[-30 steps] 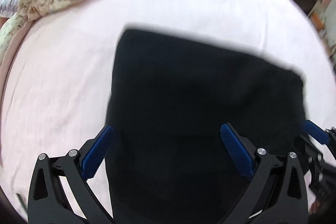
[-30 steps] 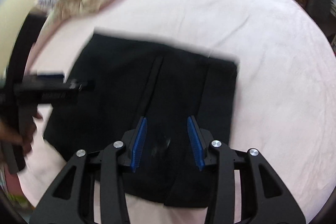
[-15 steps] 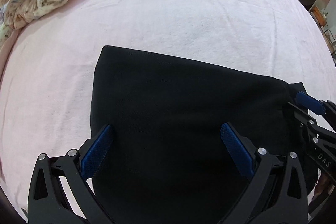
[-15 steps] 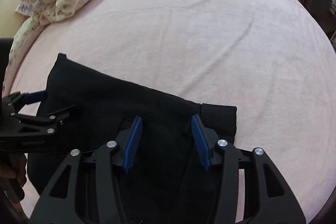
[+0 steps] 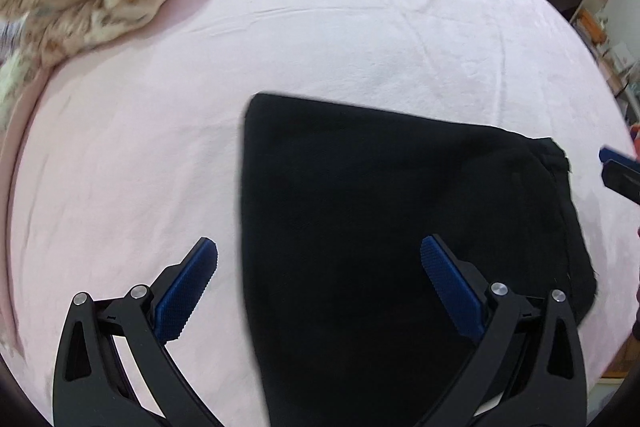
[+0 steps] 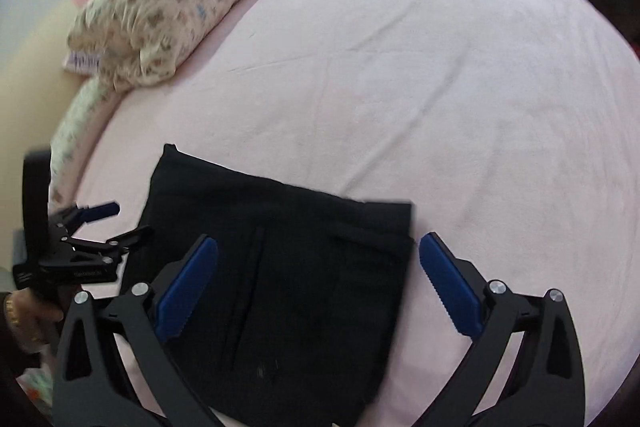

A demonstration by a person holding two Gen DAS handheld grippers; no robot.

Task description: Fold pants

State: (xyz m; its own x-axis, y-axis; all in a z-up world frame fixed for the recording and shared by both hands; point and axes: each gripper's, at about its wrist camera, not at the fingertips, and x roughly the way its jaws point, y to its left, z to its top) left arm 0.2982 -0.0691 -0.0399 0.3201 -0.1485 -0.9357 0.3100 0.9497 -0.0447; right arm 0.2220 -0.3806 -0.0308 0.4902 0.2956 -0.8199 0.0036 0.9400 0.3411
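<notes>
Writing: lettering on left gripper body showing in right view, too blurred for reading.
Pants: black, soft, lying folded into a flat rectangle on pink fleecy bedspread.
Left gripper: spreading wide, gripping nothing.
Right gripper: spreading wide, gripping nothing.
Pillow: floral-printed, resting at bed edge.

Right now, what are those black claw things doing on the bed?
A person is folding black pants on a pink bed, holding a gripper in each hand. The pants lie flat in a folded rectangle. The left gripper and the right gripper are both open and hold nothing, poised at the folded cloth. A flowery pillow sits at the far corner of the bed.
</notes>
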